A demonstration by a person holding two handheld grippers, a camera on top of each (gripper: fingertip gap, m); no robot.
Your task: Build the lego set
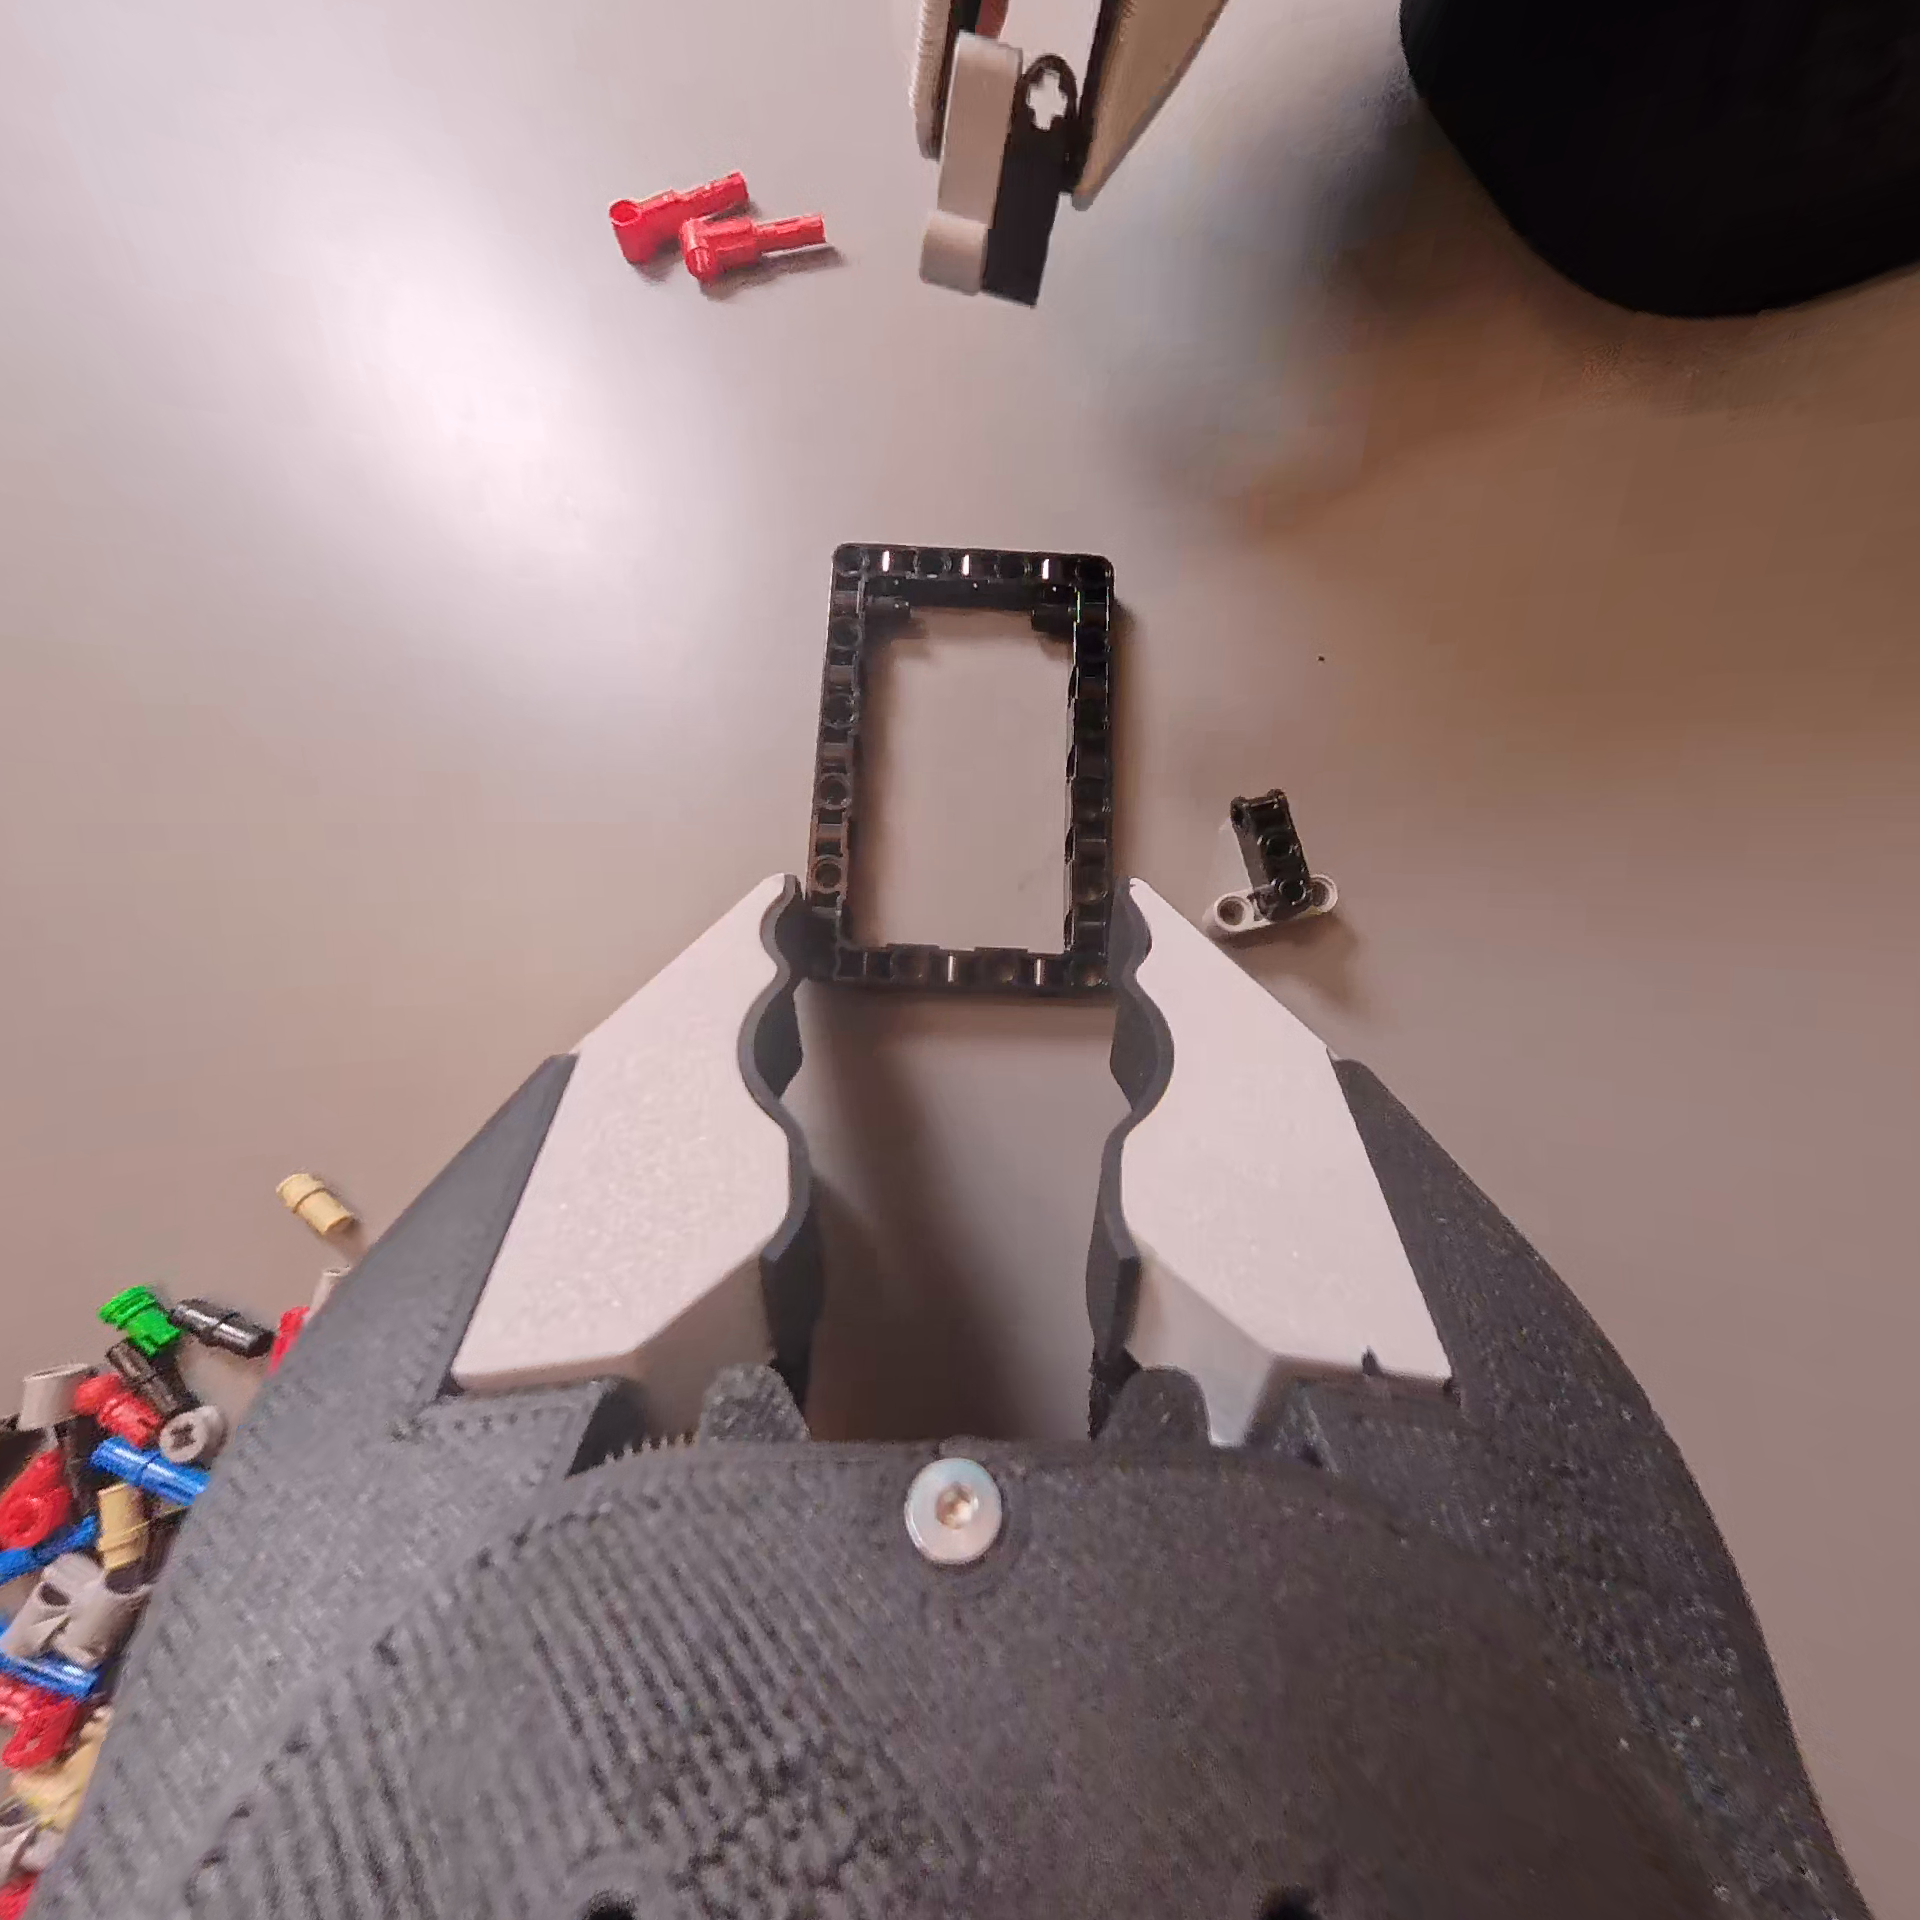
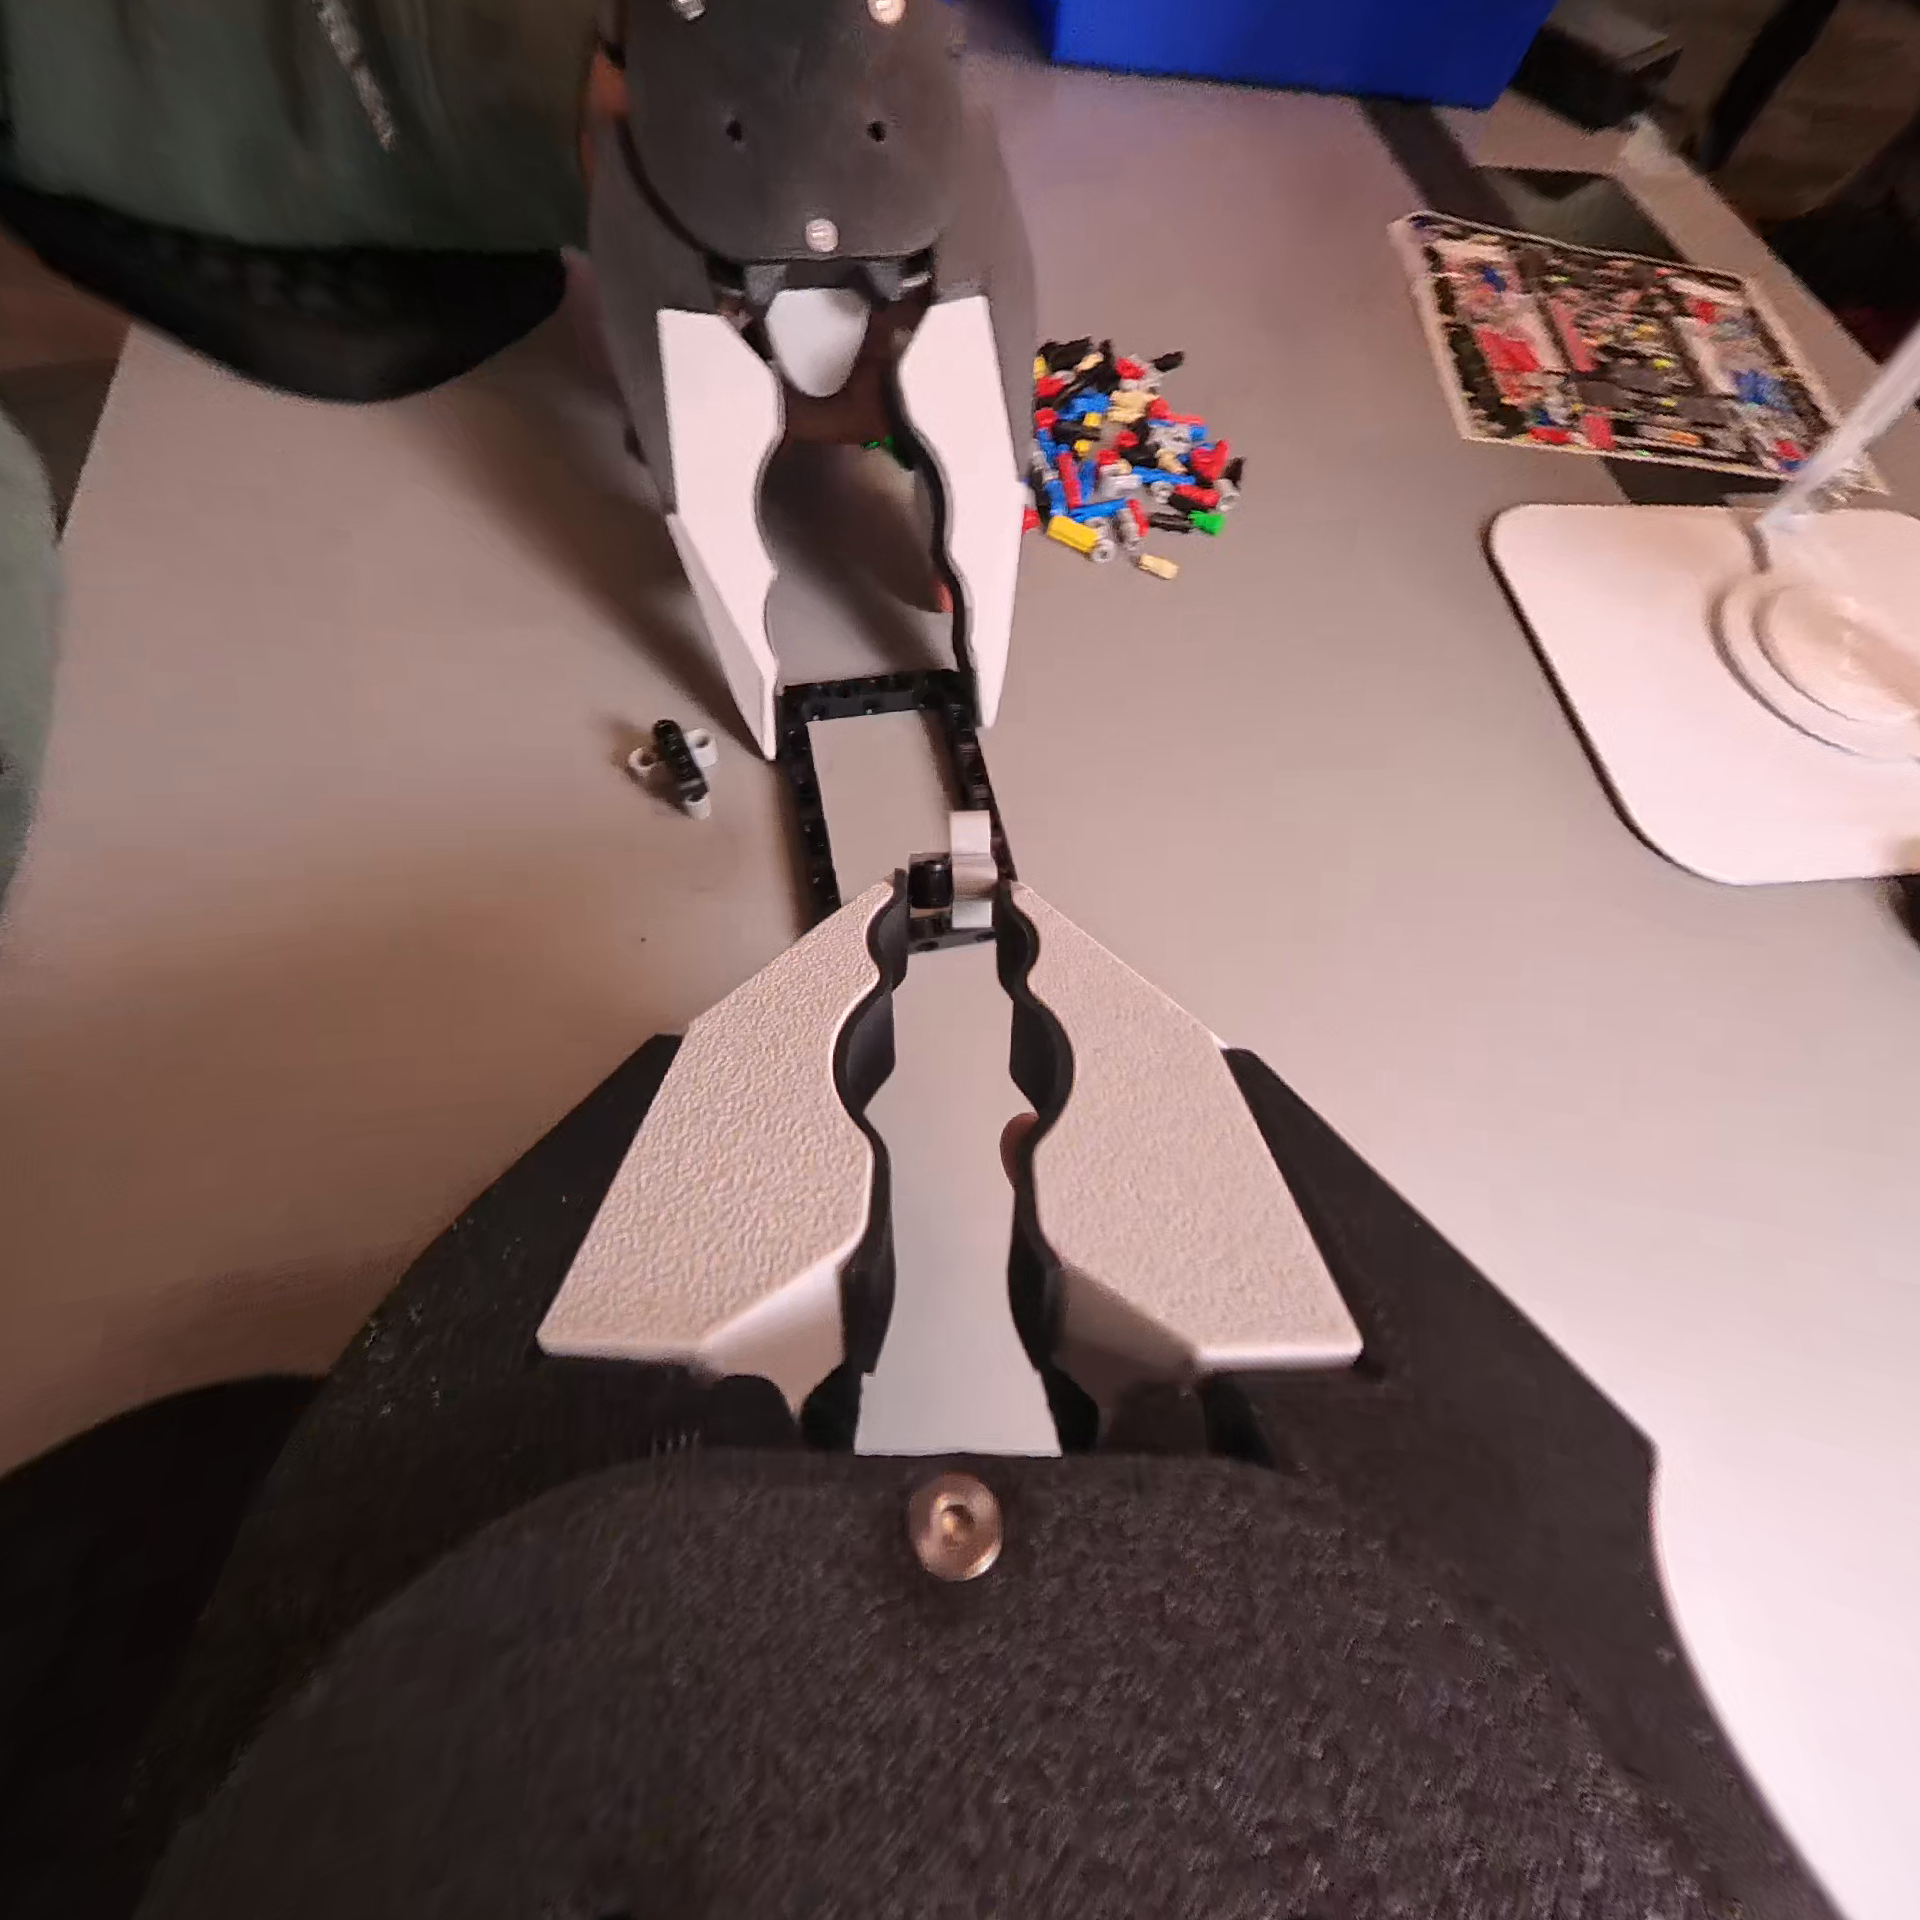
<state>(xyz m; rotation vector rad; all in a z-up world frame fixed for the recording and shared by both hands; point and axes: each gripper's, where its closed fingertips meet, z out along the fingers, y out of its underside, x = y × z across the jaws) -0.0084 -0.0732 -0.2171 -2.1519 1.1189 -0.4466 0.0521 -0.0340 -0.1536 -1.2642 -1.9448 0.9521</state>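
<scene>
A black rectangular lego frame (image 1: 836, 769) lies flat on the grey table. My left gripper (image 1: 964, 914) is shut on the frame's near end, one fingertip against each long side. In the right wrist view the frame (image 2: 819, 810) runs from the left gripper (image 2: 876, 717) toward my right gripper (image 2: 948, 904). My right gripper is shut on a small grey-and-black lego assembly (image 2: 961, 883) and holds it over the frame's end nearest it. In the left wrist view the right gripper (image 1: 1003, 156) and its held assembly (image 1: 982, 197) hang above the table beyond the frame.
Two red connectors (image 1: 717, 223) lie far left. A small black-and-grey assembly (image 1: 1270, 862) sits beside the frame, also (image 2: 675, 764). A pile of mixed pieces (image 2: 1132, 457) lies beside my left gripper, also (image 1: 83, 1486). An instruction booklet (image 2: 1621, 353), white stand base (image 2: 1662, 686) and a person (image 2: 260, 125) border the table. My right fingertips sit around 10 centimeters from my left ones.
</scene>
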